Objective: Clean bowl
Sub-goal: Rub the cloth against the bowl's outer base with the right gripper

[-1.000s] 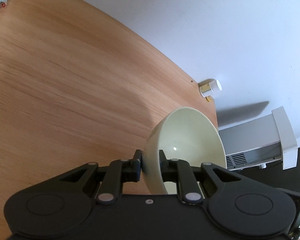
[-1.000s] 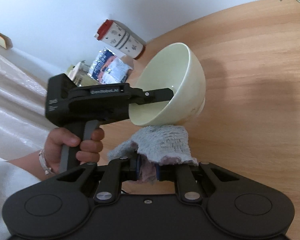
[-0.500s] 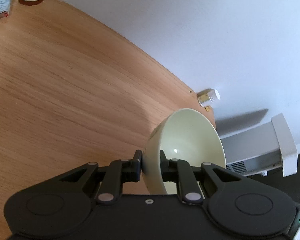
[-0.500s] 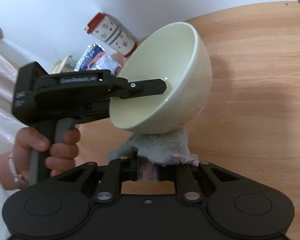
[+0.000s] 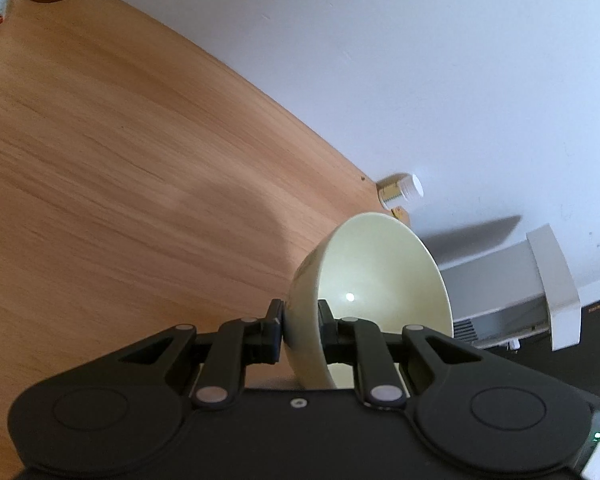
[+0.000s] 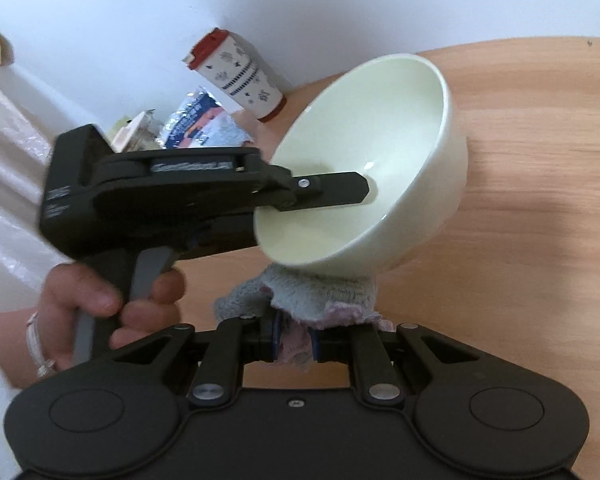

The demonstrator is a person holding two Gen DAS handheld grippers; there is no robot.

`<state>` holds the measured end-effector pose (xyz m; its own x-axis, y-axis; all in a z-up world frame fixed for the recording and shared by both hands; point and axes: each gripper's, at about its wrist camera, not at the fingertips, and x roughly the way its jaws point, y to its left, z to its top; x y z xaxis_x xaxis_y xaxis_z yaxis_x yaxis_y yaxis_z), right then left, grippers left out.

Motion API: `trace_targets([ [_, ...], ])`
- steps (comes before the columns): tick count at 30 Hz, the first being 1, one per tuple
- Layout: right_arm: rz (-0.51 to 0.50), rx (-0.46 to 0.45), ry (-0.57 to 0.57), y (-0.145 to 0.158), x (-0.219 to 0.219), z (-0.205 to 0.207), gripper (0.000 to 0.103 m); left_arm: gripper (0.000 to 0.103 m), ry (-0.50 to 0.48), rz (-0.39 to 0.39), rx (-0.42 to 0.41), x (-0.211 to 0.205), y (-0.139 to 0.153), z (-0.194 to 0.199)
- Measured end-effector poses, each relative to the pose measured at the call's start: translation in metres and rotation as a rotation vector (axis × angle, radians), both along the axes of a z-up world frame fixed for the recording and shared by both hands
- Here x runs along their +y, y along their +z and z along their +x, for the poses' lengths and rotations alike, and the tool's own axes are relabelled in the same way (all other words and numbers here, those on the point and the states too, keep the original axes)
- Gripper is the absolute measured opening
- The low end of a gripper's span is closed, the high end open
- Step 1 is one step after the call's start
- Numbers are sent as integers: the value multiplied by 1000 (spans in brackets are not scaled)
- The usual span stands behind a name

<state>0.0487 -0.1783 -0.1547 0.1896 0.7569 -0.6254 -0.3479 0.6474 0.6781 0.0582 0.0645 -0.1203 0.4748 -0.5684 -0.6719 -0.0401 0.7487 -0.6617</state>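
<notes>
At the left of the right wrist view, a bare hand (image 6: 100, 312) grips the handle of the left gripper (image 5: 300, 320), whose black body carries pale lettering too blurred to read. Behind it a foil packet (image 6: 200, 124) printed in blue and orange, its text illegible, lies beside a white tumbler (image 6: 240, 74) with a red lid and dark snowflake patterns. The left fingers (image 6: 332, 190) are clamped on the rim of the cream bowl (image 6: 380, 152), held tilted above the wooden table (image 6: 540, 200). Just under the bowl, touching its underside, a grey-pink cloth (image 6: 320, 296) is pinched between the fingers of the right gripper (image 6: 294, 346). Far right, a small white-capped bottle (image 5: 400, 190) stands at the wall.
</notes>
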Motion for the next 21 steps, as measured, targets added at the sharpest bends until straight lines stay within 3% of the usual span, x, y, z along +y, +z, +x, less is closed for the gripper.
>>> trace_targets([
  [5, -2, -11, -5, -8, 10, -1, 15, 15, -3, 7, -7, 3, 3, 1],
  [15, 36, -65, -43, 31, -19, -24, 11, 16, 37, 30, 56, 10, -6, 1],
  [21, 4, -9, -103, 24, -36, -29, 8, 17, 26, 23, 83, 9, -10, 0],
])
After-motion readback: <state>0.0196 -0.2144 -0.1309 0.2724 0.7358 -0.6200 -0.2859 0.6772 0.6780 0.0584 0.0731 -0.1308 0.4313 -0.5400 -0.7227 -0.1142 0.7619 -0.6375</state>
